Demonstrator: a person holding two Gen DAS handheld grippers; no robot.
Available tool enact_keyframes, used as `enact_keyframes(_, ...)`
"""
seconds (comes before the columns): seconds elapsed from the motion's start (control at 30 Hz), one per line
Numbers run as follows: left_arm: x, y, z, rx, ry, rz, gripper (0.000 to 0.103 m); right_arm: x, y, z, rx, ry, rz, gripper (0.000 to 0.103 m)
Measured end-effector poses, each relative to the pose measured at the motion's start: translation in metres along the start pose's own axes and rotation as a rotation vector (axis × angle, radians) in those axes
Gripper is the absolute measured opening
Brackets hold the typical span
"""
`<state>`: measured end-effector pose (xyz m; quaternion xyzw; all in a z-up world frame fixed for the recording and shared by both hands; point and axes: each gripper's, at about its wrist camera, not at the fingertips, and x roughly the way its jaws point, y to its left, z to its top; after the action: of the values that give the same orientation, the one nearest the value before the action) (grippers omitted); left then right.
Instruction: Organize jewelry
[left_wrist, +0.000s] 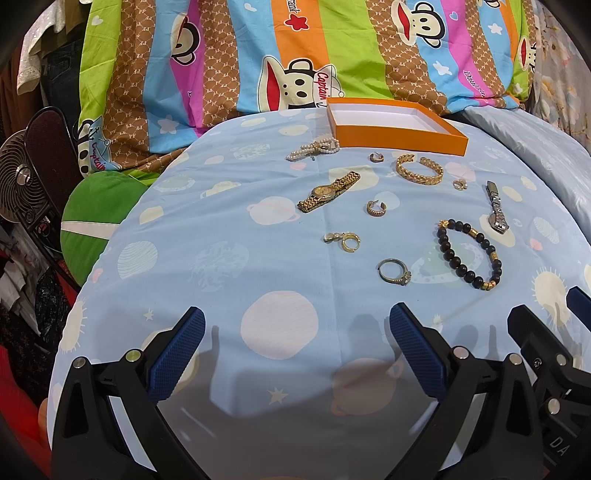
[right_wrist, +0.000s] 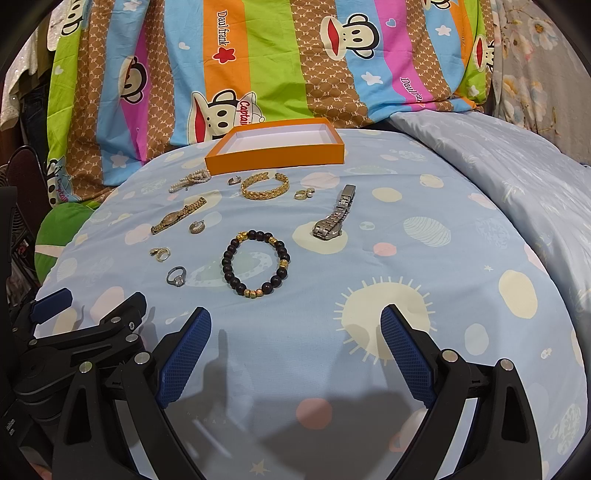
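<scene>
Your left gripper (left_wrist: 297, 325) hovers low over the blue planet-print bedsheet (left_wrist: 221, 258), jaws spread wide, nothing between them. Your right gripper (right_wrist: 295, 325) is in the same condition beside it: released and empty.

Jewelry on the sheet, inspected left to right from the left wrist view:
- Pearl bracelet (left_wrist: 313, 148), bunched, just left of the box's near corner.
- Gold watch (left_wrist: 328, 191), lying flat on a diagonal.
- Gold hoop earring with a pale drop (left_wrist: 342, 239), nearer to you than the watch.
- Small hoop earring (left_wrist: 376, 208), just right of the watch.
- Small dark hoop (left_wrist: 376, 157), close to the box front.
- Stone-set ring (left_wrist: 394, 271), nearest your left gripper.
- Gold chain cuff (left_wrist: 419, 170), open side facing the box.
- Small gold ring (left_wrist: 460, 184), right of the cuff.
- Black bead bracelet (left_wrist: 469, 254) with gold spacers, lying in a loop.
- Silver watch (left_wrist: 495, 211), farthest right, band stretched away from you.

The orange box (left_wrist: 395, 125) sits at the far edge, open, white interior bare. None of the pieces are inside it. Behind it hangs a striped monkey-print blanket (left_wrist: 258, 55).
</scene>
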<state>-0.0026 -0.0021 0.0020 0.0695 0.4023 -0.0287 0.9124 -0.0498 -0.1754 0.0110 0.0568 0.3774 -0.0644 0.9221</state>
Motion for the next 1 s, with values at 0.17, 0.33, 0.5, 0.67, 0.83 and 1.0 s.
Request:
enact_keyframes(0.17,0.000,0.000,0.000,0.000,0.001,0.000,0.098,0.000,0.000,0.000,0.000,0.001,0.000,0.091)
enact_keyframes(0.33,0.000,0.000,0.000,0.000,0.001,-0.001,0.098,0.000,0.000,0.000,0.000,0.002,0.000,0.091)
enact_keyframes(0.5,0.001,0.004,-0.002,-0.018,0.000,-0.035,0.098,0.004,-0.003,-0.002,0.023,0.018,0.005,0.091)
enact_keyframes(0.67,0.003,0.021,0.001,-0.084,0.011,-0.097,0.098,0.008,-0.024,0.018,0.129,0.029,0.033,0.091)
enact_keyframes(0.83,0.008,0.046,0.014,-0.150,0.018,-0.086,0.098,0.024,-0.044,0.052,0.207,0.025,0.022,0.091)
enact_keyframes(1.0,0.023,0.071,0.036,-0.185,0.044,-0.084,0.098,0.052,-0.039,0.073,0.165,0.047,0.007,0.083)
